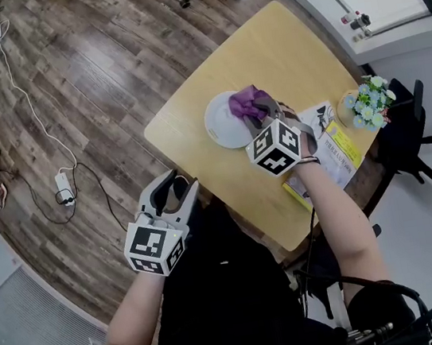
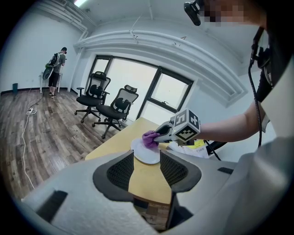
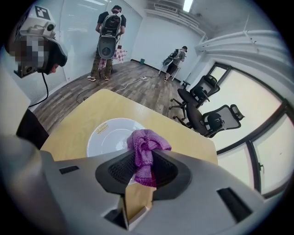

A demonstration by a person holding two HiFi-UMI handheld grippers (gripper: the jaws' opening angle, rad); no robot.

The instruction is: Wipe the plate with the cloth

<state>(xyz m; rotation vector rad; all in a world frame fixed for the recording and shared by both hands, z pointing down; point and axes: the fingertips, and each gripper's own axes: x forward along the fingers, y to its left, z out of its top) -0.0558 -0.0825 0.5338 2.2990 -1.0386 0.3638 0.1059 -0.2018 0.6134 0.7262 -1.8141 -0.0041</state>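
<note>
flowers and yellow leaflets lie right of the white plate, mid-frame on the worktop, not blocking it. the right hand-held gripper, forearm outstretched, clamps the purple cloth at the plate's right rim, seemingly touching. the left hand-held gripper hangs agape, empty, lower left.

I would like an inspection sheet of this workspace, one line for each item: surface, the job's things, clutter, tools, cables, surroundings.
Surface: wooden table, light top.
Job's things: white plate lies on the table; purple cloth is bunched over the plate's right part, contact not certain.
Clutter: papers and flowers at the table's right end.
Tools: right tool shut on the cloth; left tool open, empty, held beside the table.
Cables: white cable and power strip on the floor.
Surroundings: office chairs by the windows; people standing far off.
</note>
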